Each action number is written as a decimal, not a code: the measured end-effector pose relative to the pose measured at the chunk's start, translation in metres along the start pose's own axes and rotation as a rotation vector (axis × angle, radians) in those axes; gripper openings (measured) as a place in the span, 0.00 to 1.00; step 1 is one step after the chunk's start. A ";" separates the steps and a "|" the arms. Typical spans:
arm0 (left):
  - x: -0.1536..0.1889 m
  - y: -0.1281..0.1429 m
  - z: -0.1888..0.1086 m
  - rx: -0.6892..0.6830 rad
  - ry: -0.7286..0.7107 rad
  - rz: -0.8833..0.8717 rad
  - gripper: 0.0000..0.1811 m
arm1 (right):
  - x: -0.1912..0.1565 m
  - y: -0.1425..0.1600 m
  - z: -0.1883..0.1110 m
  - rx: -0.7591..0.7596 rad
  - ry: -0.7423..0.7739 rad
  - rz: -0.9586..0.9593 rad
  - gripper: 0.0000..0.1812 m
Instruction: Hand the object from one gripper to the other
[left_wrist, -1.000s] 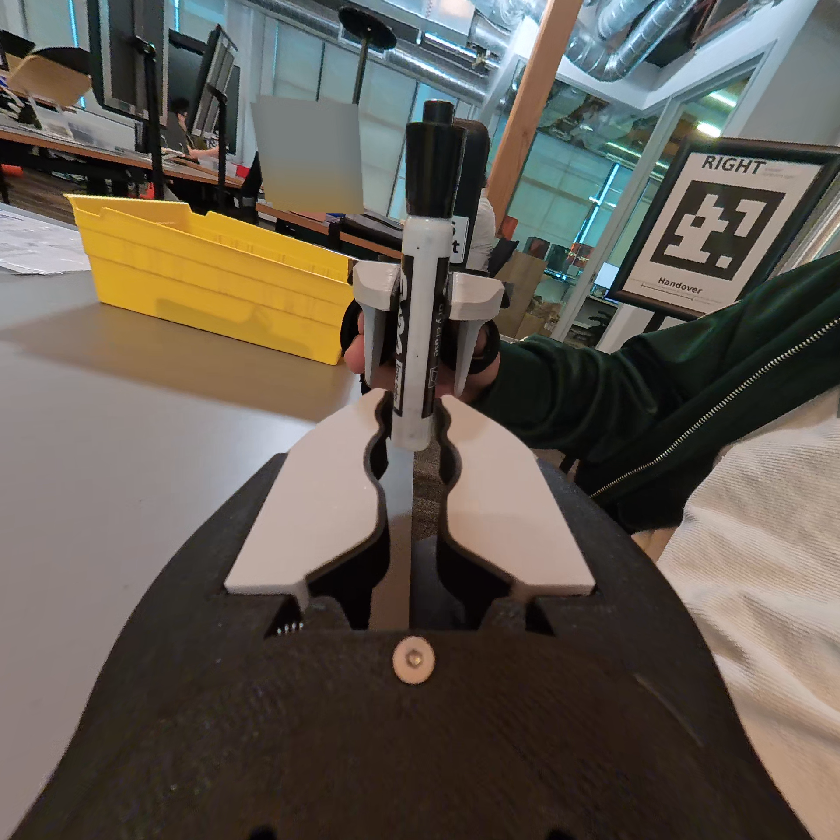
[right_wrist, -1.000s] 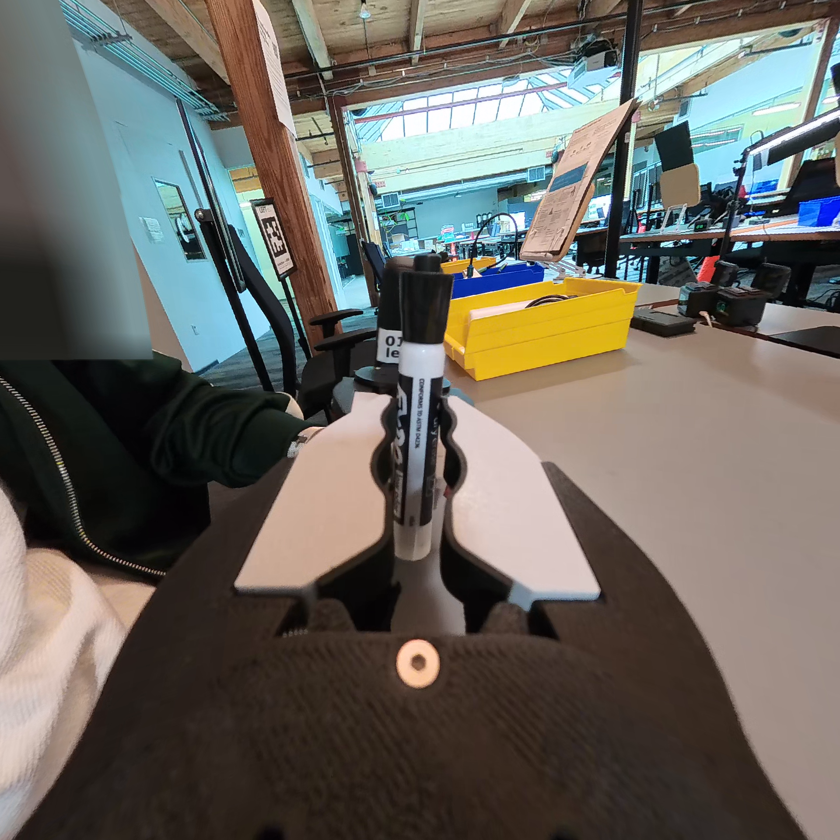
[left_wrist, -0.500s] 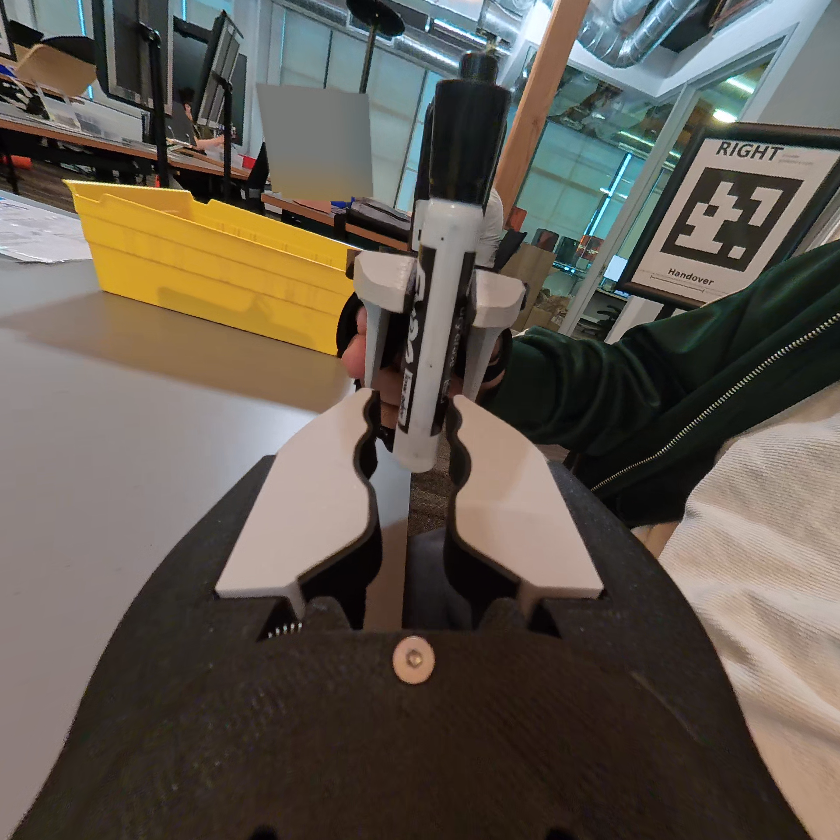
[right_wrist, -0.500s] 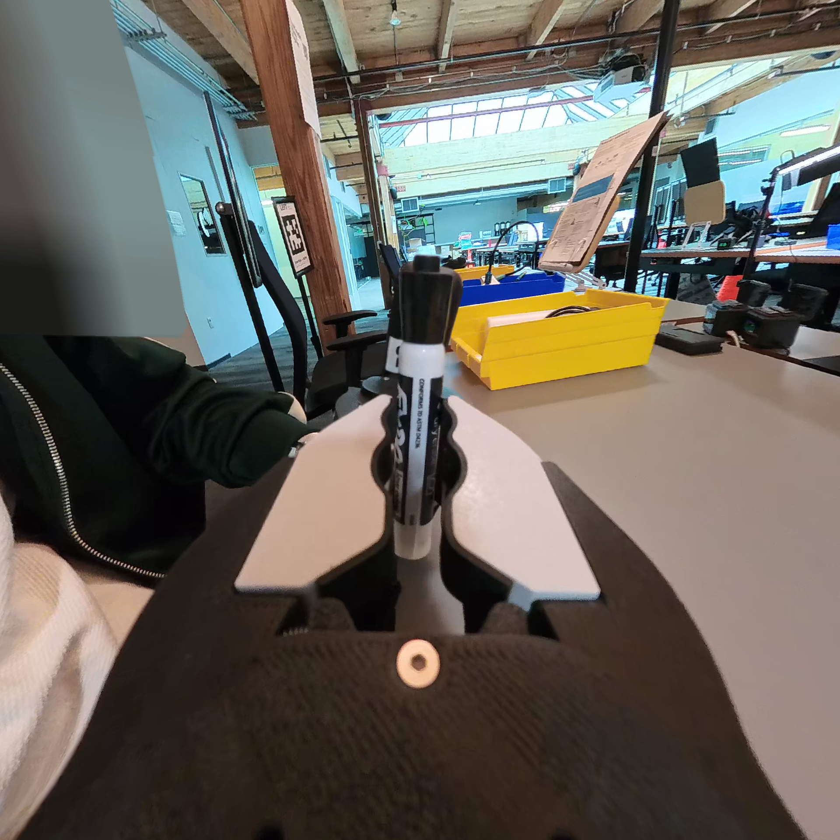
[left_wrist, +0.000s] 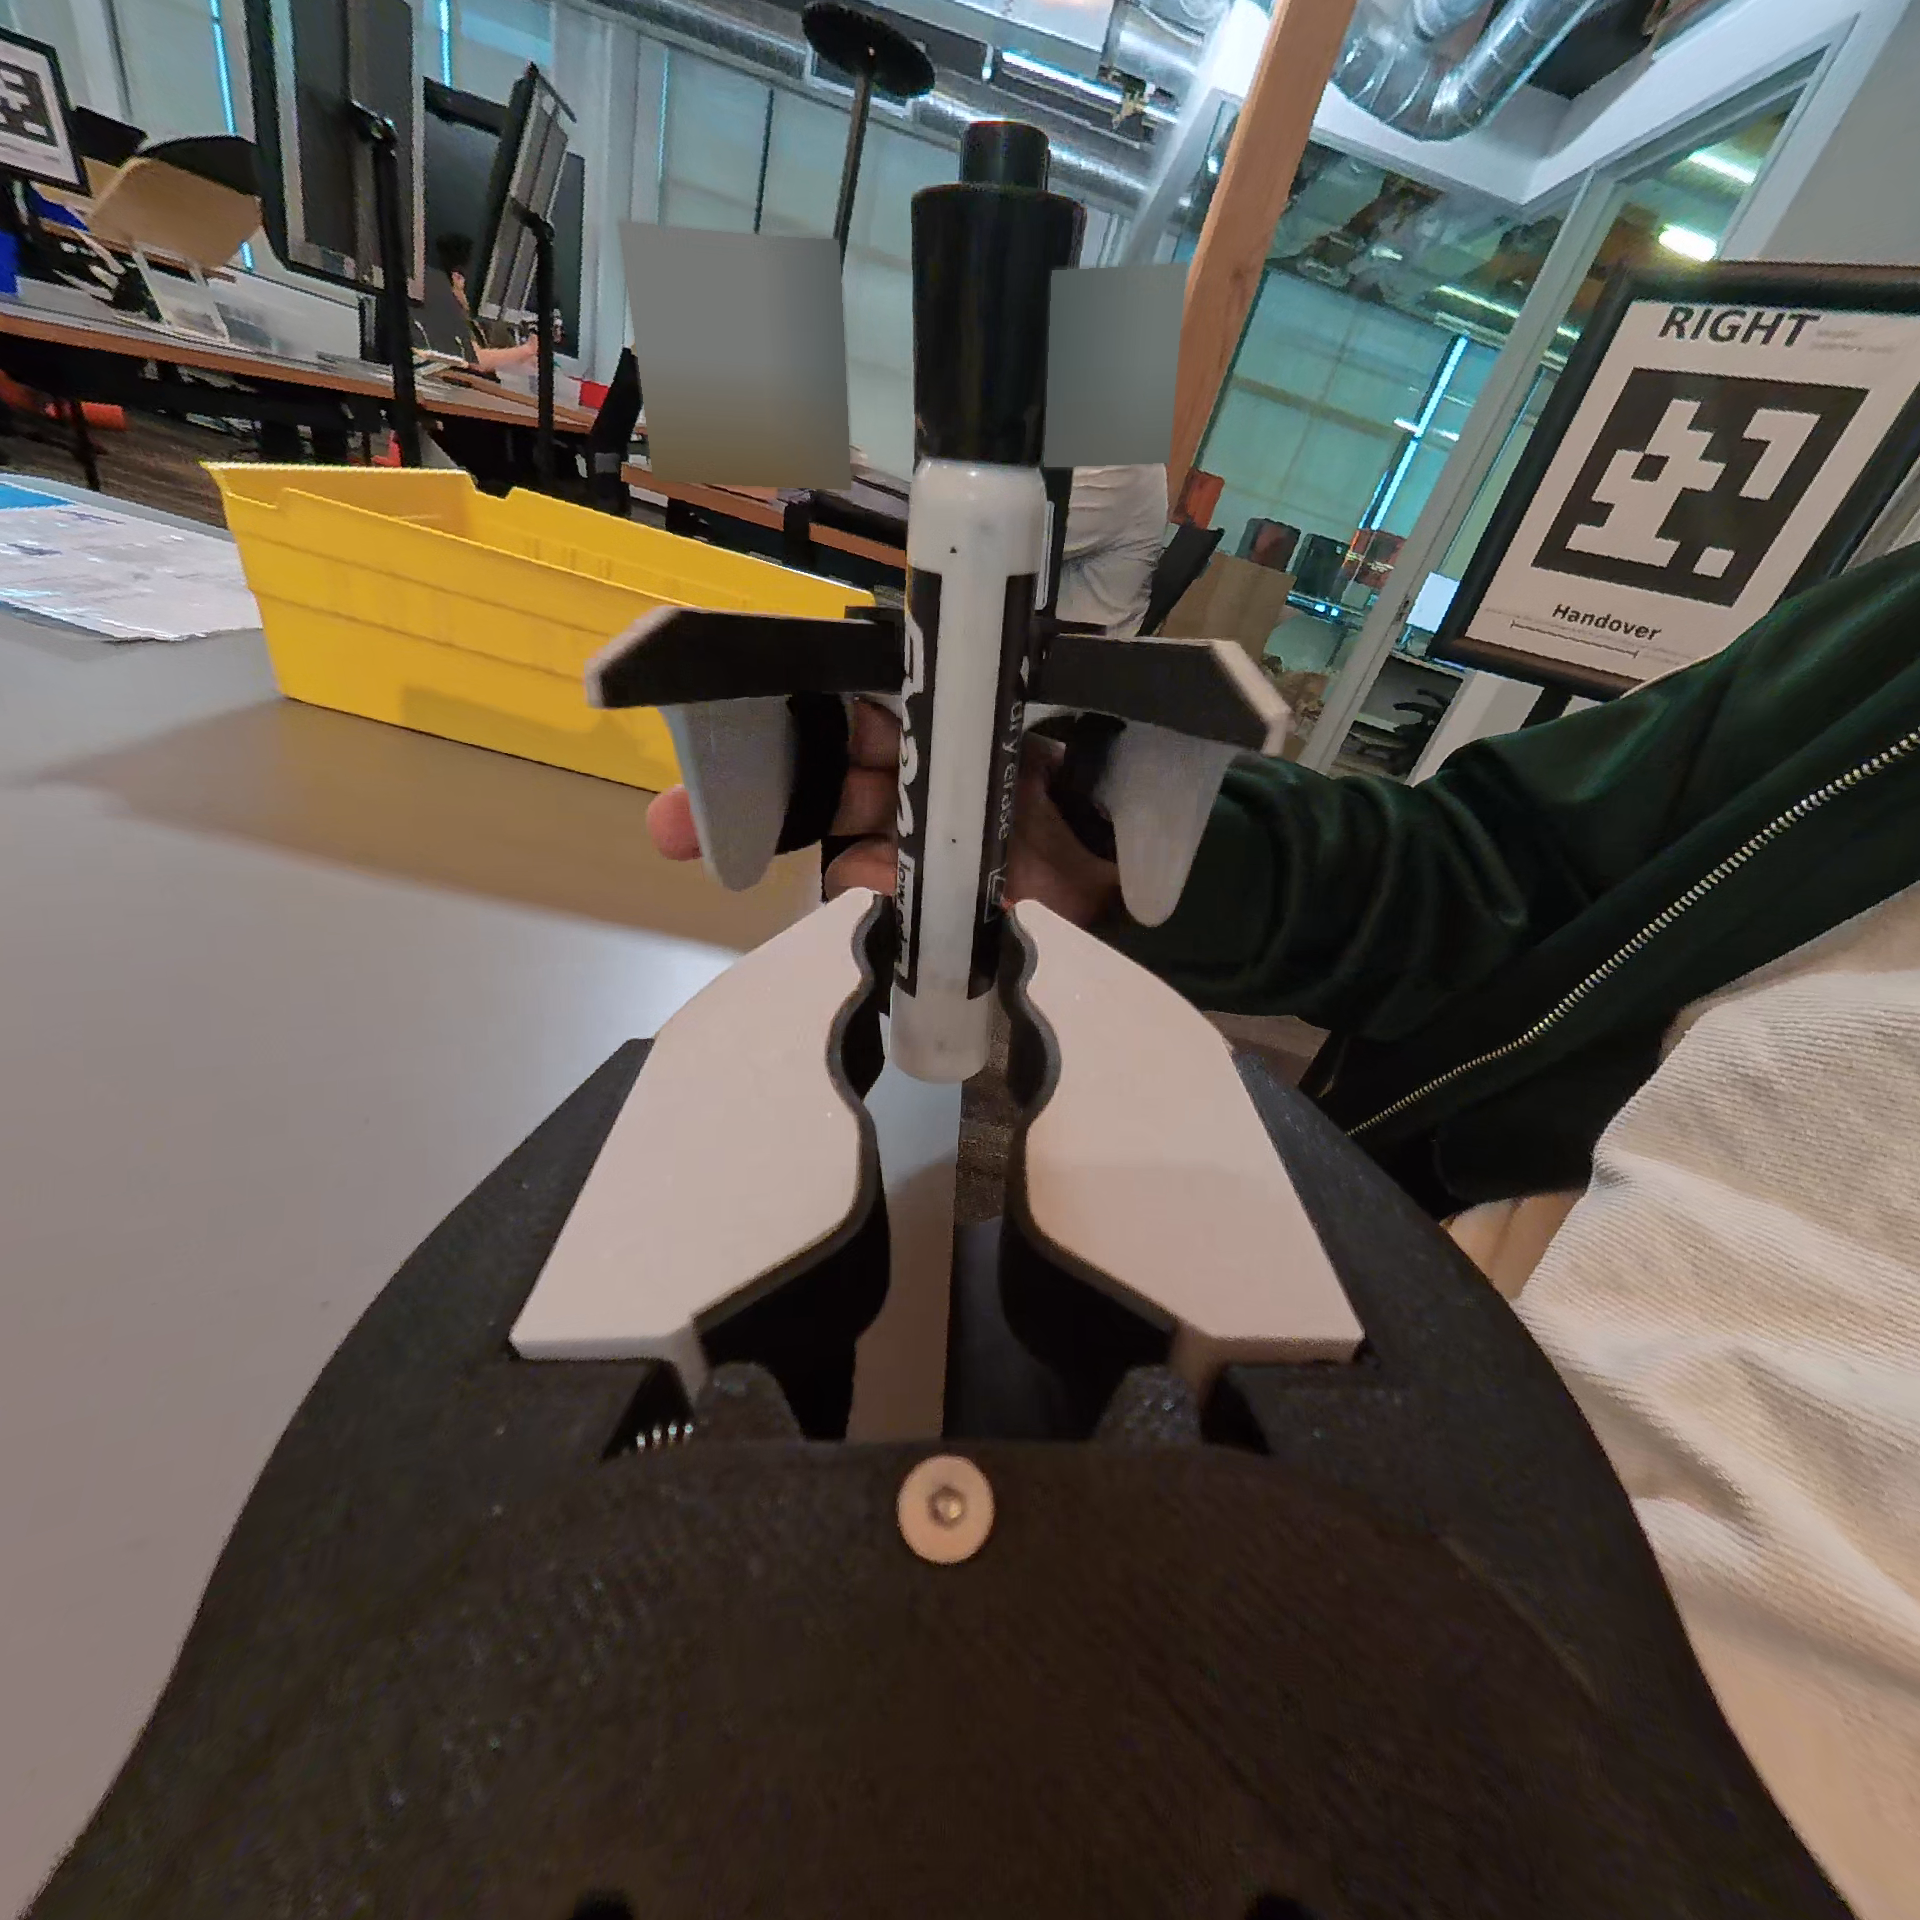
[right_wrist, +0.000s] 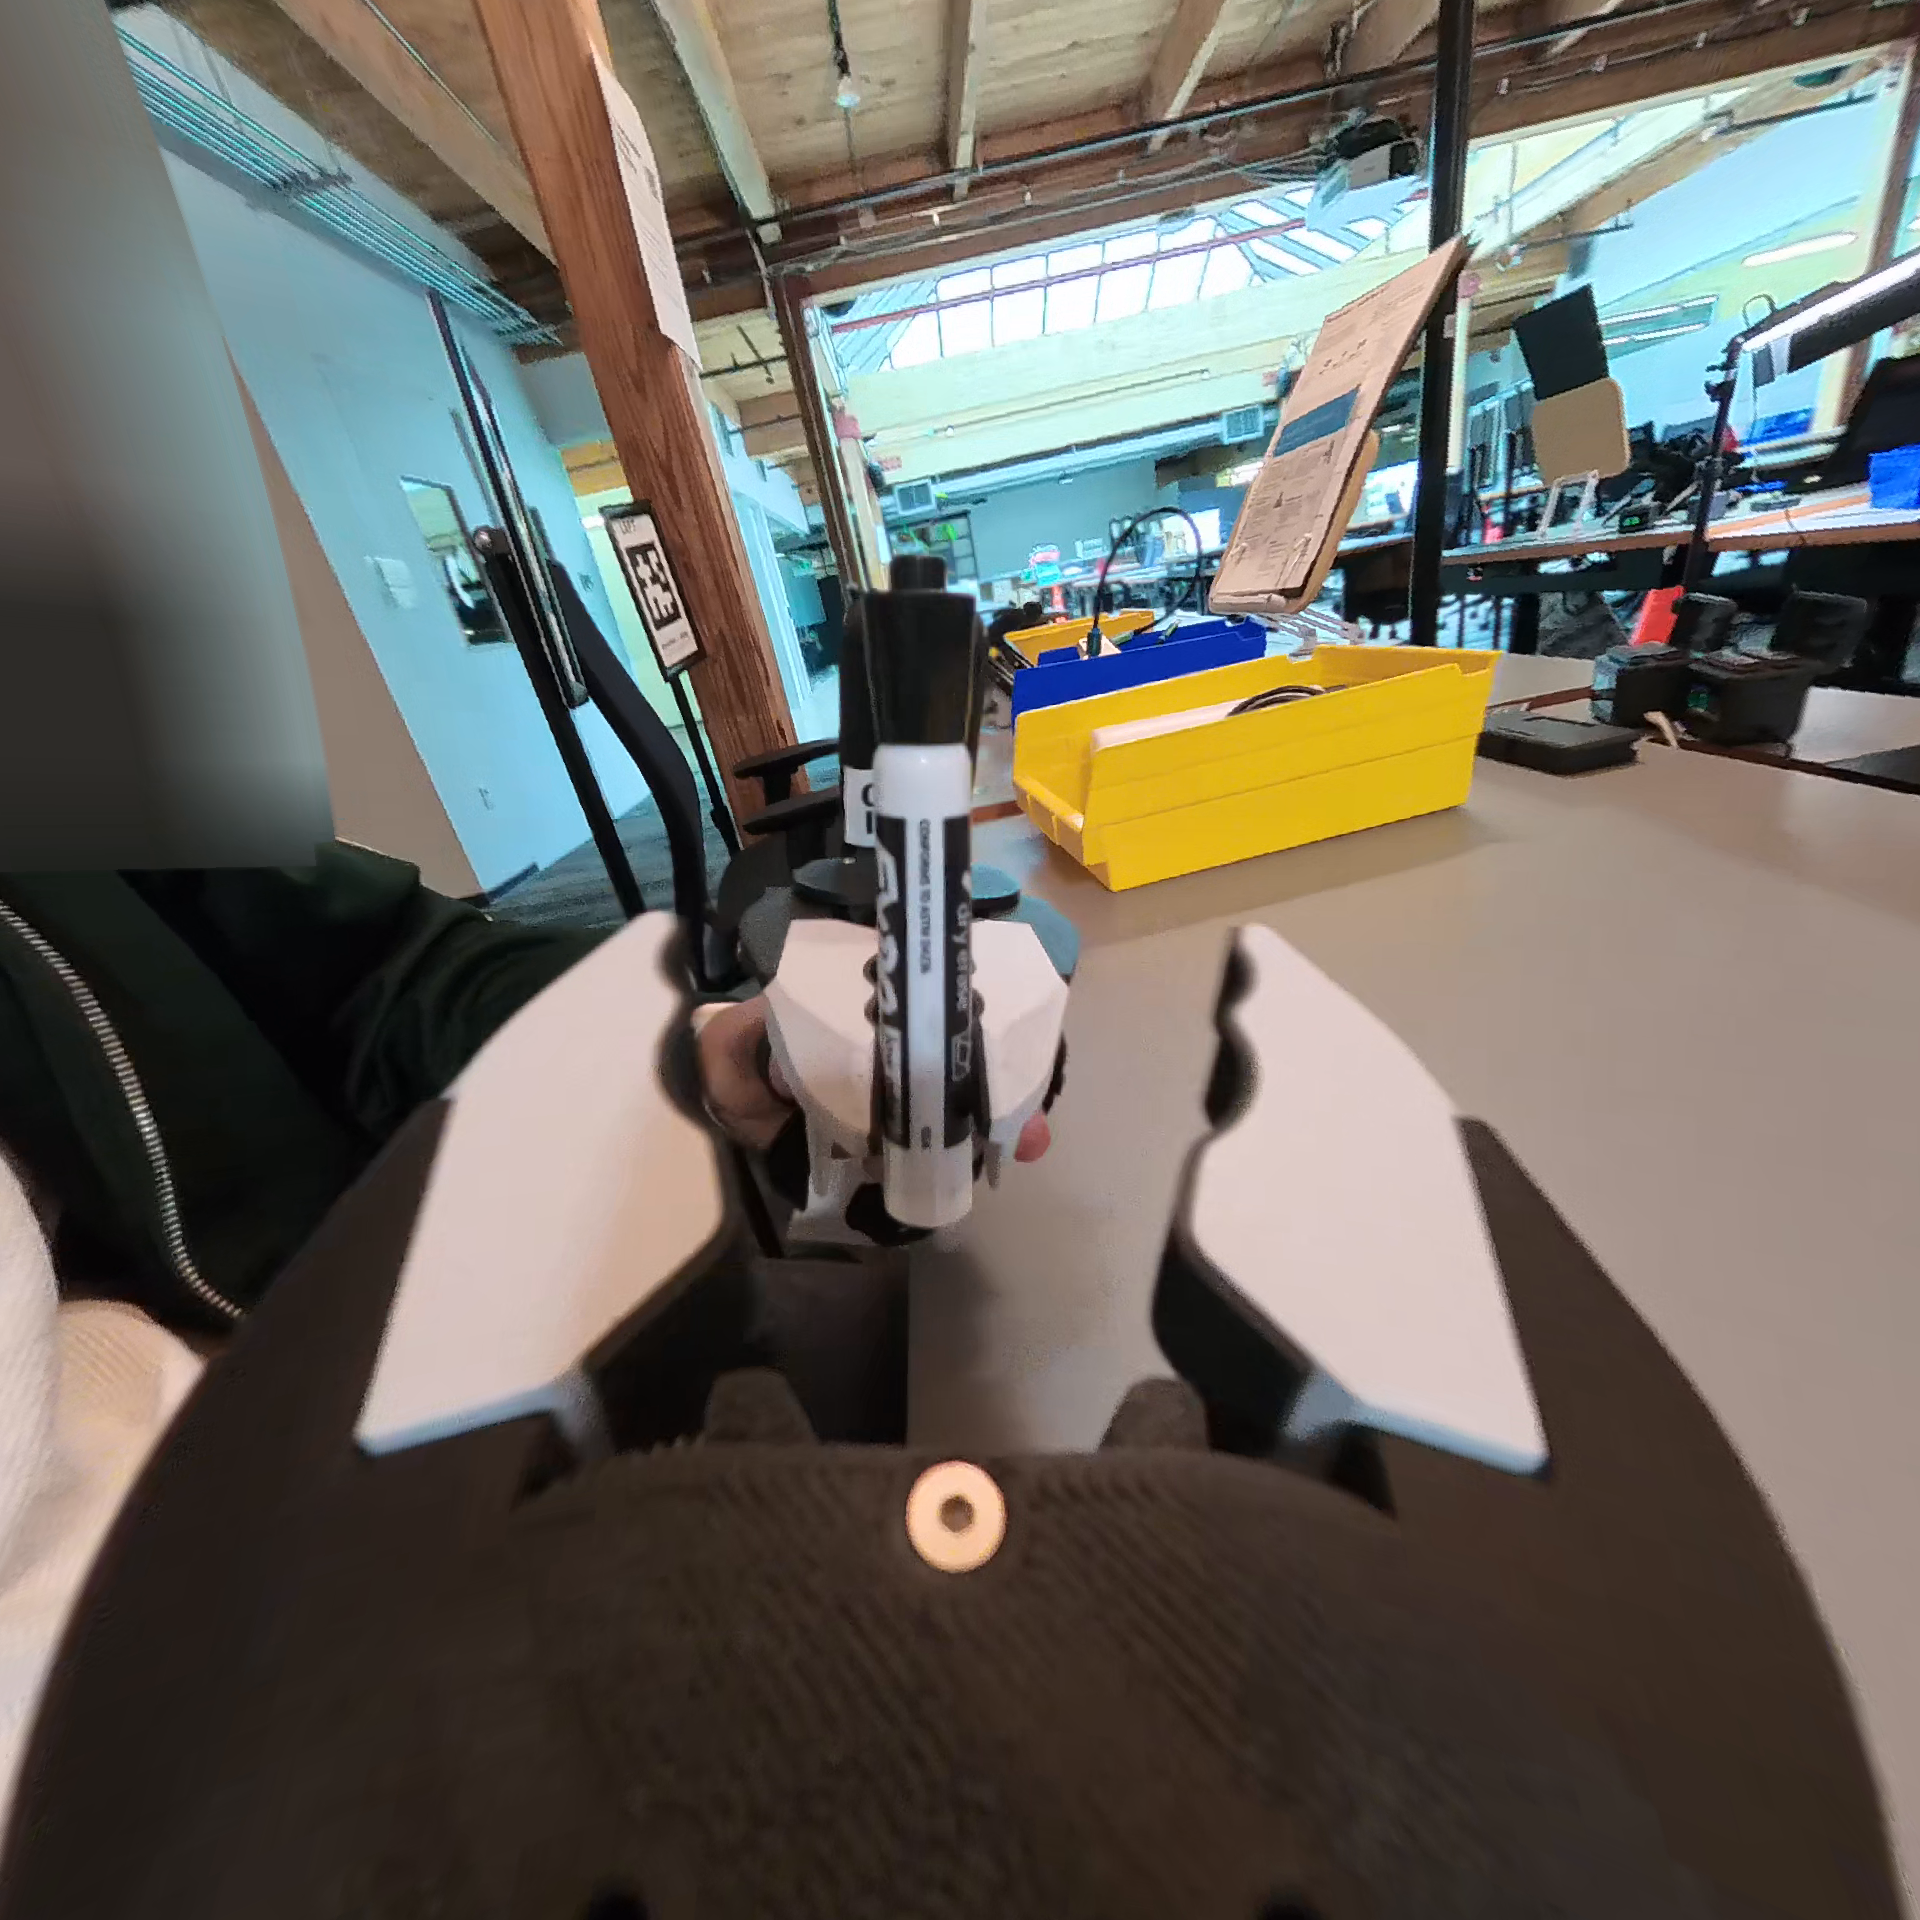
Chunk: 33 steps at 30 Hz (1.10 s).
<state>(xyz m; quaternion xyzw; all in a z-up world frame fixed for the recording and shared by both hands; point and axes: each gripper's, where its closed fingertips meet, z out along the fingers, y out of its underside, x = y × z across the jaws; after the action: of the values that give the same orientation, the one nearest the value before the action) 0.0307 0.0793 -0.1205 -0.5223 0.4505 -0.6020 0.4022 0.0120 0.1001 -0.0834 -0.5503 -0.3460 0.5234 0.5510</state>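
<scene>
so the marker (left_wrist: 961, 665) is standing upright, black cap on top, with its white lower barrel pinched between the fingertips of the left gripper (left_wrist: 943, 977), which is clamped tight on it. Seen from the right wrist cam it's the same marker (right_wrist: 923, 935) sitting in that far left gripper (right_wrist: 920, 1060), with a hand wrapped around the handle behind it

The right gripper (right_wrist: 951, 1029) has its jaws spread wide, well clear of the marker on both sides, nothing between them. From the left cam you can see the right gripper (left_wrist: 935, 686) past the marker, its two fingers splayed out to either side of the barrel

All of this hangs above the near edge of a grey counter (left_wrist: 312, 987). A yellow bin (left_wrist: 468, 603) sits farther back on it, and a dark green sleeve (left_wrist: 1507, 883) comes in from the right
</scene>
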 end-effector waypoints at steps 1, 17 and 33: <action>-0.001 -0.001 -0.001 0.003 -0.003 0.000 0.11 | 0.004 -0.001 -0.002 0.011 0.012 0.003 0.58; -0.002 -0.006 -0.005 0.026 -0.012 0.004 0.11 | 0.013 0.022 -0.013 -0.093 0.015 -0.075 0.47; 0.004 -0.014 -0.005 0.050 -0.003 0.012 0.11 | -0.004 0.052 -0.002 -0.227 -0.065 -0.116 0.29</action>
<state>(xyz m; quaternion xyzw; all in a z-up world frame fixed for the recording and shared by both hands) 0.0252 0.0798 -0.1064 -0.5103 0.4378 -0.6100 0.4192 0.0034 0.0880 -0.1335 -0.5710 -0.4520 0.4654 0.5030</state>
